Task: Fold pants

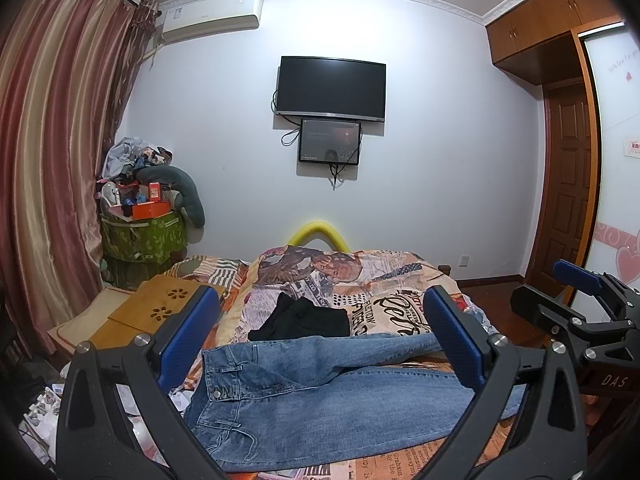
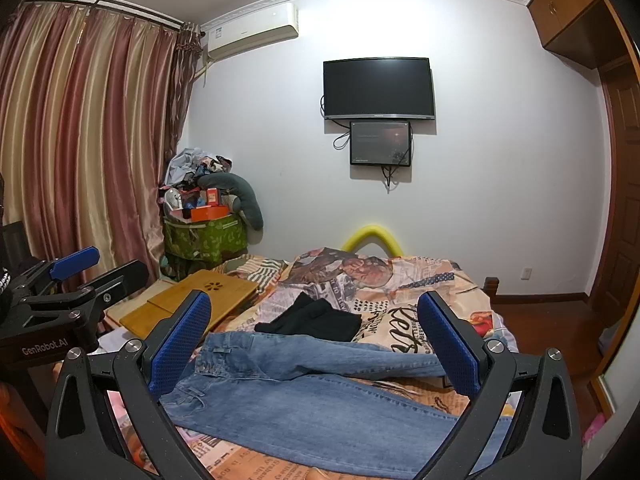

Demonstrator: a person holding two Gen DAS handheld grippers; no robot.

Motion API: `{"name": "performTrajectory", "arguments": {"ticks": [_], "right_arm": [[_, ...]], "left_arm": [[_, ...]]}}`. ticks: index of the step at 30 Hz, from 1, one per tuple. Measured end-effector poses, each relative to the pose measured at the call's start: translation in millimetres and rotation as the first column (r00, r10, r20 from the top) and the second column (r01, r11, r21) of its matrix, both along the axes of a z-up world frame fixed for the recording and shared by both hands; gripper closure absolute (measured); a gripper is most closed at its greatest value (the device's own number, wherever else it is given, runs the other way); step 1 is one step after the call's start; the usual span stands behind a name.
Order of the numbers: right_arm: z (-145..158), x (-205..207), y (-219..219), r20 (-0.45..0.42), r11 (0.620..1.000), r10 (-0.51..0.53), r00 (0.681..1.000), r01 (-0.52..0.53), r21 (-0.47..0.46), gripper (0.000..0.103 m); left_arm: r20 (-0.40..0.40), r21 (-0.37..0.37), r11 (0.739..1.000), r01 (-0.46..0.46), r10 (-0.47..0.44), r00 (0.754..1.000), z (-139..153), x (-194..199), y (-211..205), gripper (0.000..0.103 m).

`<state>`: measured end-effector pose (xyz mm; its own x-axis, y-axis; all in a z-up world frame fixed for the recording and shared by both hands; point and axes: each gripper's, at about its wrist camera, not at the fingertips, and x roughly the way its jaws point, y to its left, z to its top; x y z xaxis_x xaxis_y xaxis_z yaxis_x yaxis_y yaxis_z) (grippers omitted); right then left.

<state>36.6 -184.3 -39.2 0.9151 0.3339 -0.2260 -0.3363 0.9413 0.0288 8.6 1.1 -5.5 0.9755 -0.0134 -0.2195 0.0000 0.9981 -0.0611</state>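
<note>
Jeans [image 1: 320, 392] of faded denim lie flat on the printed quilt [image 1: 384, 280]; black garment [image 1: 308, 318] beyond. Left gripper [image 1: 320, 344] and right gripper [image 2: 316, 348] both gape, holding nothing; only the left view shows the waistband button.

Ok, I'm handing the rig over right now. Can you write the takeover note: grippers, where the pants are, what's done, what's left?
Left gripper: open, empty, held above the jeans.
Right gripper: open, empty, also above the jeans.
Blue jeans: spread on the printed bedspread, waistband to the left, legs running right, upper leg angled away from the lower.
Black garment: lying folded just behind the jeans.
Done: jeans laid out; no fold visible.
Left: line up the legs, then fold; nothing gripped yet.
</note>
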Motion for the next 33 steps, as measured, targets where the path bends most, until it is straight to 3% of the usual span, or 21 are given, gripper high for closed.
{"name": "performTrajectory", "arguments": {"ticks": [33], "right_arm": [[-5.1, 4.1, 0.8, -0.001, 1.0, -0.02, 1.0, 0.02, -0.007, 0.0]], "left_arm": [[-0.004, 0.005, 1.0, 0.001, -0.001, 1.0, 2.4, 0.7, 2.0, 0.0]]}}
